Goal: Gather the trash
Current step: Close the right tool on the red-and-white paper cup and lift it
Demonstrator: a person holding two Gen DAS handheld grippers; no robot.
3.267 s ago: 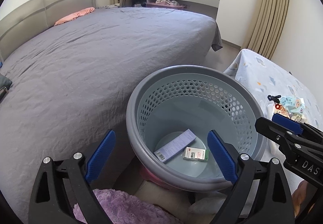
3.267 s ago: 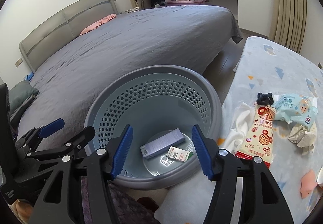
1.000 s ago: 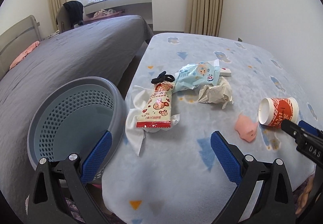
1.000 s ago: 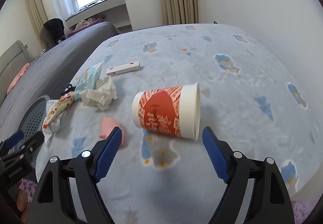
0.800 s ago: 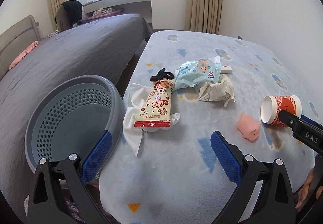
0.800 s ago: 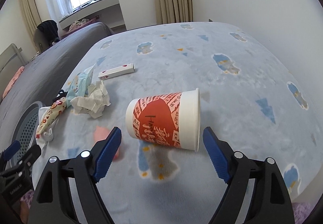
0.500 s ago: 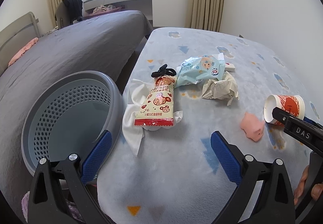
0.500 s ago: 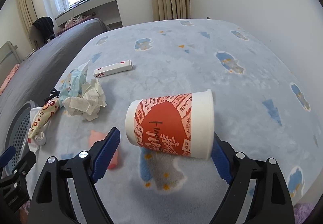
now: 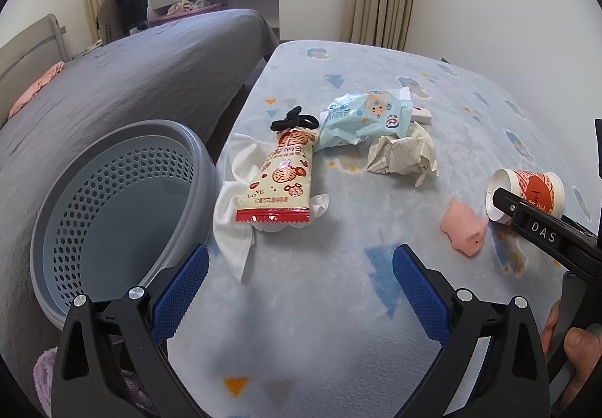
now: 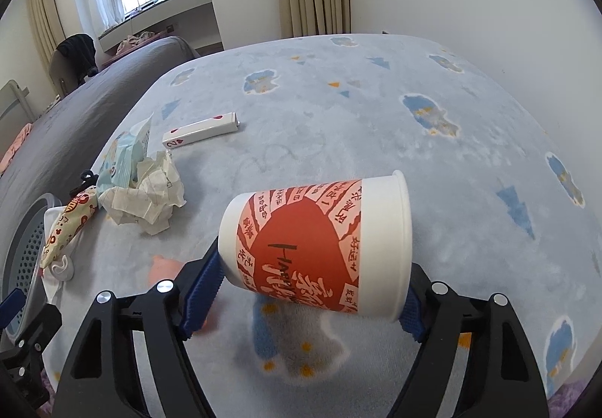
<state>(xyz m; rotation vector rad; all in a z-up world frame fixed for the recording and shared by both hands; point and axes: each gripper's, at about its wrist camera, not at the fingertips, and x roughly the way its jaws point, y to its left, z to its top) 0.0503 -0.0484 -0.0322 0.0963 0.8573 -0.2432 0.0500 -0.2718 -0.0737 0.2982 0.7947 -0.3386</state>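
Note:
A red and white paper cup (image 10: 320, 248) lies on its side on the light blue blanket (image 10: 338, 117). My right gripper (image 10: 304, 290) is open with its blue fingers on either side of the cup, close to its base and rim; the cup also shows in the left wrist view (image 9: 526, 194). My left gripper (image 9: 297, 290) is open and empty above the blanket's near part. A snack wrapper (image 9: 282, 181), a light blue packet (image 9: 361, 120) and crumpled paper (image 9: 402, 154) lie ahead of it. The grey perforated basket (image 9: 124, 139) stands at the left.
A pink pig toy (image 9: 464, 230) lies next to the cup. A black hair tie (image 9: 295, 119), a white cloth (image 9: 233, 230) and a small white box (image 10: 201, 130) lie on the blanket. The grey bed (image 9: 131, 79) is at the left, with curtains and wall behind.
Both grippers swung from over the basket to the blanket. My right gripper has closed in on the lying cup, which now sits between its fingers. The left gripper drifted slightly.

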